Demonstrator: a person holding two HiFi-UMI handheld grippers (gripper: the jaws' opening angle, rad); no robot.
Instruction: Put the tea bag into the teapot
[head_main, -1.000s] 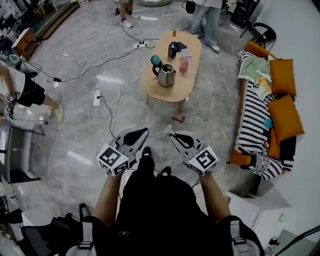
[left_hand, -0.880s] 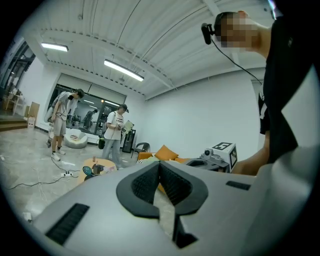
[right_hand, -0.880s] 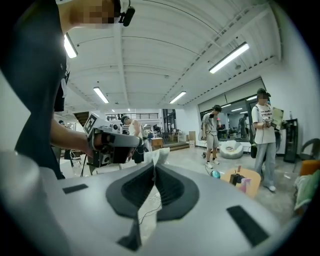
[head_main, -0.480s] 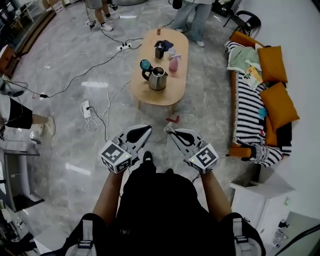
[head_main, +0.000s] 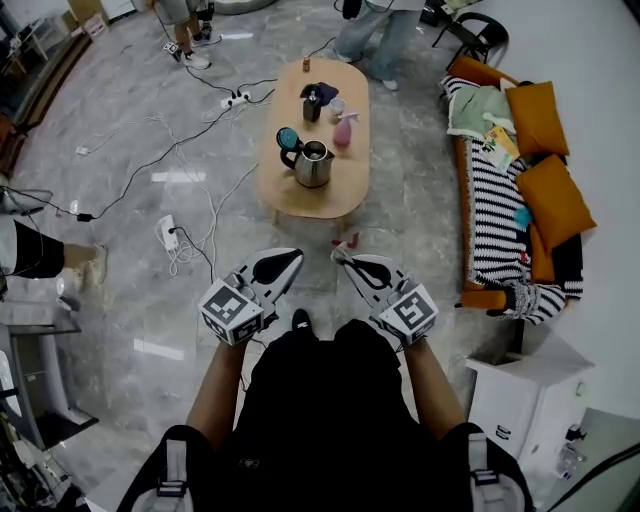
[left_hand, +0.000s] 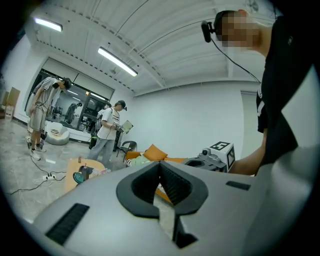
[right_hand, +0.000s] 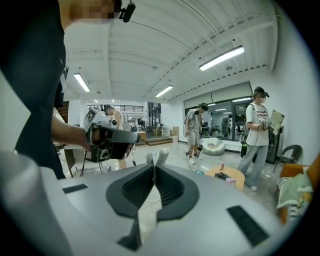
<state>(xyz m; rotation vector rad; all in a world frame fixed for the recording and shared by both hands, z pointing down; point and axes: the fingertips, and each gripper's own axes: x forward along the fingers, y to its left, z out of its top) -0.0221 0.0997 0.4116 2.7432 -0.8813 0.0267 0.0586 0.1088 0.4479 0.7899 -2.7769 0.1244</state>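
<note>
Big open room with a shiny grey marble floor. Cables are strung all over it and a white power strip lies off to the left. A few other people are standing around at the far end.

The teapot is a metal one. It sits roughly in the middle of a low oval wooden table, well ahead of the person holding the tools. Its teal lid is tipped open. Further back on the same table are a pink spray bottle and a dark cup. There's also a small red thing on the floor just in front of the table.

On the right wall side is a sofa with a striped blanket and orange cushions. A white cabinet stands nearer the person.

Both tools are held out at waist height, side by side and well short of the table. The left gripper has its jaws pressed together with nothing in them. The right gripper is clamped on the tea bag, whose pale top pokes out past the jaw tips. So the tea bag is nowhere near the teapot.
</note>
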